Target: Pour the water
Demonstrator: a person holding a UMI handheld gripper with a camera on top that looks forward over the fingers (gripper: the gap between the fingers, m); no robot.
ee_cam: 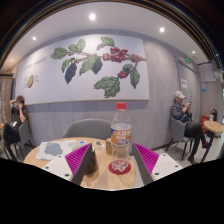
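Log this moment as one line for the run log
task: pour water | hand-held gripper: open, bottle between fingers | glass before bottle | table | pouring: not yet

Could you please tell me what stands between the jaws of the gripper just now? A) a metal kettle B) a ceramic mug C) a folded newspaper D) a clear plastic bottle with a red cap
D: a clear plastic bottle with a red cap stands upright on the table, between the jaws of the gripper.
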